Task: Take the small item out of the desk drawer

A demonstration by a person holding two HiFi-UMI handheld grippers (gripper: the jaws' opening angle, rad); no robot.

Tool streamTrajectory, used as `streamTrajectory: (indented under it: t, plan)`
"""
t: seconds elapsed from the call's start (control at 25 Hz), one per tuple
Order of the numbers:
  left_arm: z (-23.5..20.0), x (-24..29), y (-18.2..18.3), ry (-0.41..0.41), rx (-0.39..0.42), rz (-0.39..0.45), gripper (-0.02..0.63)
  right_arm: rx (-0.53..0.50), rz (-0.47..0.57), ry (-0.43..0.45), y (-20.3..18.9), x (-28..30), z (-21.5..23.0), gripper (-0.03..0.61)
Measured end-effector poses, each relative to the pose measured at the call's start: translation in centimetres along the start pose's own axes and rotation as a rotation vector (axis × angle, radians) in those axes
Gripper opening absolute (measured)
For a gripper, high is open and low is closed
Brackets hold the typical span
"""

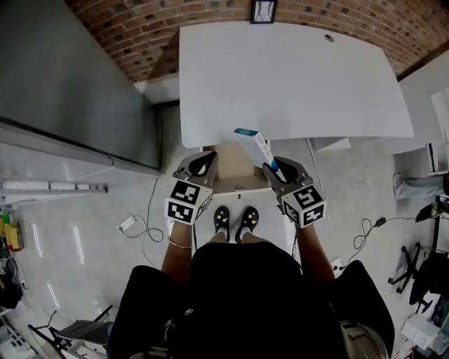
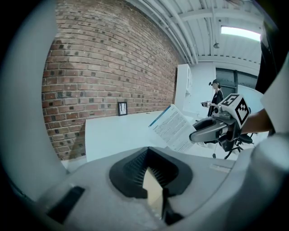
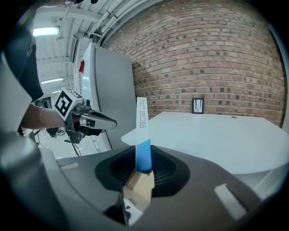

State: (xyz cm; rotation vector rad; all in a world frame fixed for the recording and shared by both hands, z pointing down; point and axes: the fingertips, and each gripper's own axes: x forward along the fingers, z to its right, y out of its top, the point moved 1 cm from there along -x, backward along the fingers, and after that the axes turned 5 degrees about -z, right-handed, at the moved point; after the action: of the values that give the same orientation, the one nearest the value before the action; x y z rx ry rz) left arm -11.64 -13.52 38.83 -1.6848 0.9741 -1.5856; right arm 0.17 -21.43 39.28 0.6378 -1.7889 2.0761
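A small flat white-and-blue box [image 1: 255, 146] is clamped at its blue end in my right gripper [image 1: 274, 169], which holds it tilted up over the front edge of the white desk [image 1: 295, 77]. The right gripper view shows the box [image 3: 142, 131] edge-on between the jaws. Below it the tan drawer [image 1: 237, 175] stands pulled out under the desk. My left gripper [image 1: 204, 163] hovers at the drawer's left side, shut with nothing in it. From the left gripper view the box [image 2: 173, 128] and right gripper [image 2: 208, 131] show to the right.
A tall grey cabinet [image 1: 77, 77] stands left of the desk. A small framed picture [image 1: 264, 10] hangs on the brick wall behind. Cables [image 1: 144, 231] lie on the floor at both sides. A person [image 2: 216, 97] stands far off in the room.
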Motion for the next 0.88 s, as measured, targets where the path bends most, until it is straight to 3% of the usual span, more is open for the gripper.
streamTrajectory:
  t: [0.88]
  plan:
    - [3.2,-1.5,8.8,-0.061,0.064,0.19,-0.003,0.086,0.264,-0.017,7.9,-7.9,1.7,0.106]
